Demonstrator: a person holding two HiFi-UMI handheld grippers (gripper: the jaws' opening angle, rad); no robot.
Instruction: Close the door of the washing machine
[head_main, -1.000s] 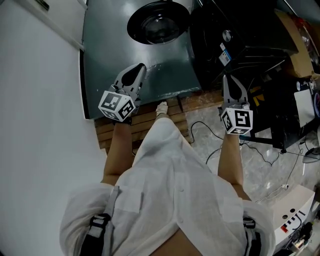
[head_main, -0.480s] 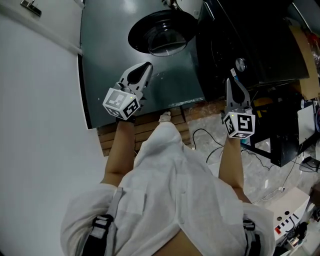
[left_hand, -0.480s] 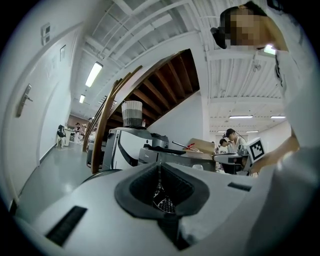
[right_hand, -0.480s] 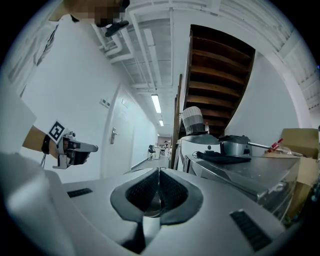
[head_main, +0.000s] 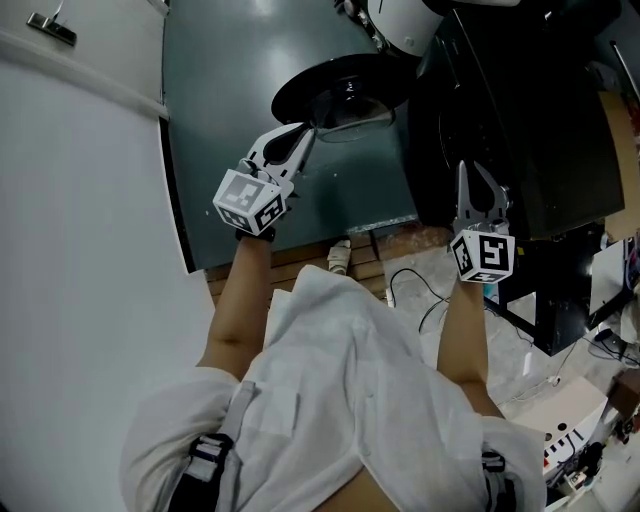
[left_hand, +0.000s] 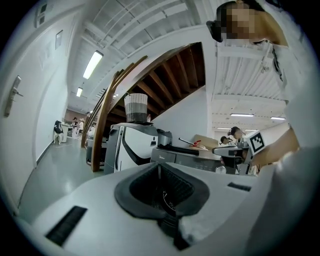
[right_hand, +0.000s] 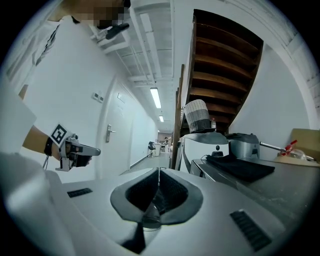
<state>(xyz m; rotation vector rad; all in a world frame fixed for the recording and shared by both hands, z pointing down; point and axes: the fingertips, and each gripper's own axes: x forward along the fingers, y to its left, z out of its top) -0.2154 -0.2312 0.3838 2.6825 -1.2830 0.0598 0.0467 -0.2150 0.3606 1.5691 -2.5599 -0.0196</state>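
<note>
The washing machine (head_main: 230, 110) shows its dark grey-green front in the head view. Its round dark door (head_main: 335, 80) with a glass bowl stands out from that front; how far it is open I cannot tell. My left gripper (head_main: 303, 130) is shut and empty, its tips just below the door's lower left rim; contact is not visible. Off to the right, my right gripper (head_main: 480, 168) is shut and empty in front of a black machine (head_main: 530, 120). In both gripper views the jaws meet with nothing between them: left gripper (left_hand: 160, 167), right gripper (right_hand: 159, 172).
A white wall (head_main: 80, 200) runs along the left. Wooden planks (head_main: 300, 265) and the person's shoe (head_main: 340, 255) lie under the machine's front. Cables (head_main: 420, 290) trail over the floor at right. A white device (head_main: 400, 20) stands behind the machines.
Both grippers have moved up the picture toward the machines as the person stepped forward. The left gripper's tips now sit near the door's rim. Both stay shut.
</note>
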